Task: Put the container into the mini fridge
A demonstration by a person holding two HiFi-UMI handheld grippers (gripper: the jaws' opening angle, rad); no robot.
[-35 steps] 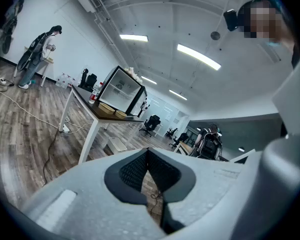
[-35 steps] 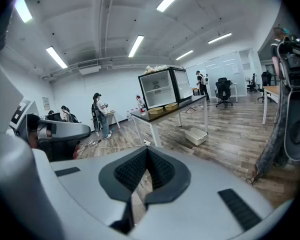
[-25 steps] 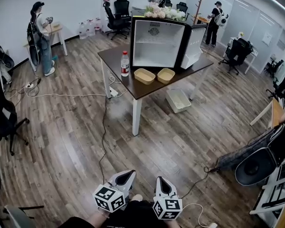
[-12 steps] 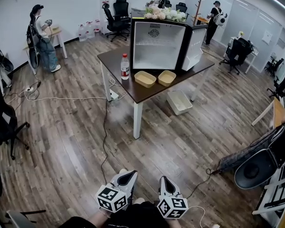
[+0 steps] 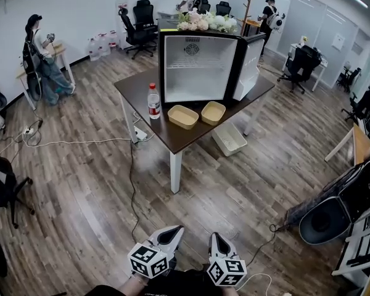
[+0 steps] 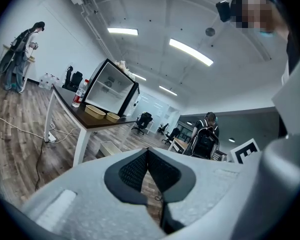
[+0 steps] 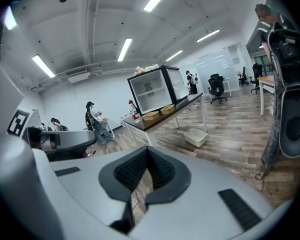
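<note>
Two shallow tan containers sit side by side on the dark table, just in front of the mini fridge. The fridge is empty inside, and its door is swung open to the right. My left gripper and right gripper hang low at the bottom of the head view, far from the table, both shut and holding nothing. The left gripper view shows its pads meeting, with the fridge distant. In the right gripper view the pads also meet, and the containers are far off.
A water bottle stands on the table left of the containers. A white bin lies on the floor under the table's right side. A black cable runs across the wooden floor. Office chairs, a black bag and several people are around.
The whole view has advanced toward the table, which now sits nearer and a little left. Both grippers travelled along, still shut and side by side.
</note>
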